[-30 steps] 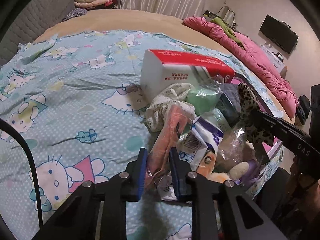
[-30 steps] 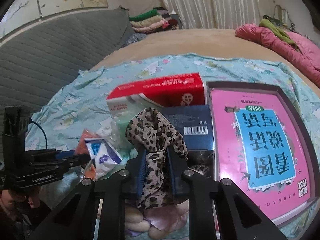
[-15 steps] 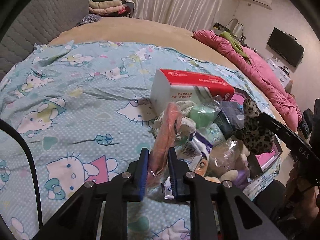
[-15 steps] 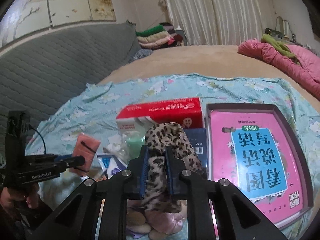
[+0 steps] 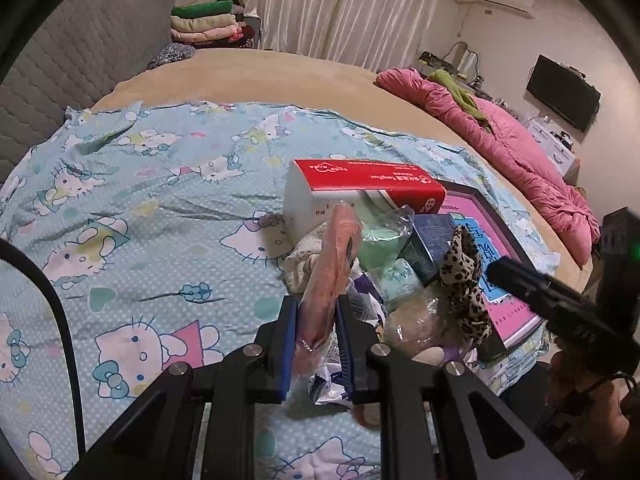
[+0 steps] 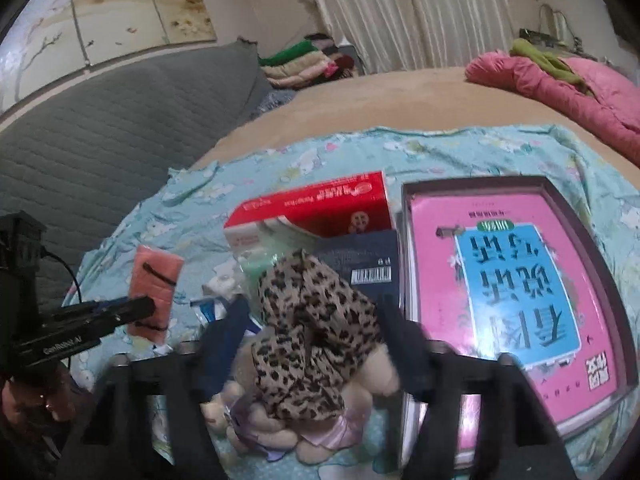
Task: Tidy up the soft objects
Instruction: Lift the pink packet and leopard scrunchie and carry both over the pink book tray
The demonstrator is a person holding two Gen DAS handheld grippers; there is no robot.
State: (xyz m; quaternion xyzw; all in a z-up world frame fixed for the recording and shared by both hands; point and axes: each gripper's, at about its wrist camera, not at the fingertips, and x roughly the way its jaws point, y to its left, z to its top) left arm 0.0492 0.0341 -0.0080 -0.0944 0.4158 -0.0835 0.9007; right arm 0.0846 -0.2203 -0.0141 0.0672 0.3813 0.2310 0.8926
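Observation:
My left gripper (image 5: 316, 340) is shut on an orange-pink cloth packet in clear wrap (image 5: 332, 256), held upright above the pile; the packet also shows in the right wrist view (image 6: 154, 290). My right gripper (image 6: 316, 340) stands open, its fingers wide apart on either side of a leopard-print fabric piece (image 6: 312, 328), which also shows in the left wrist view (image 5: 466, 280). The fabric rests on a plush toy (image 6: 280, 424). A green packet (image 5: 378, 242) and a cream cloth (image 5: 304, 260) lie in the pile.
A red and white tissue box (image 5: 360, 188) stands behind the pile. A dark blue box (image 6: 360, 256) and a pink book in a dark tray (image 6: 516, 292) lie to the right. The Hello Kitty sheet (image 5: 120, 220) covers the bed. A pink quilt (image 5: 520, 160) lies far right.
My right gripper has opened and released the leopard fabric, which now rests on the plush toy. My left gripper has lifted the orange-pink packet higher, away from the pile.

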